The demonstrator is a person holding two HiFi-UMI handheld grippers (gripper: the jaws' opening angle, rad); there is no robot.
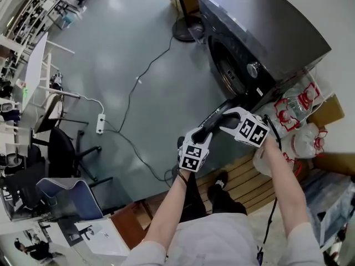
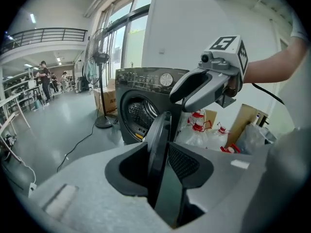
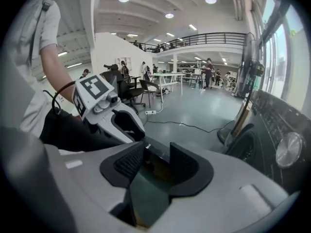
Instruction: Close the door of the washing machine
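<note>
The dark grey washing machine [image 1: 266, 32] stands at the upper right with its round door [image 1: 213, 121] swung out towards me, seen edge-on. Both grippers are at the door's free edge. In the left gripper view the door rim [image 2: 159, 140] fills the gap between the left gripper's [image 2: 160, 154] pads, which press on it; the drum opening [image 2: 138, 113] shows behind. The right gripper [image 3: 158, 161] straddles the dark door edge [image 3: 146, 188] with room on both sides, its jaws open. In the head view the left gripper [image 1: 204, 134] sits just below the right gripper [image 1: 224, 118].
A standing fan [image 1: 186, 26] is left of the machine. A cable runs across the grey floor to a power strip [image 1: 100, 123]. White bags with red ties [image 1: 299, 110] and a cardboard box lie right of the machine. I stand on a wooden pallet [image 1: 249, 182]. Office chairs [image 1: 66, 148] are at the left.
</note>
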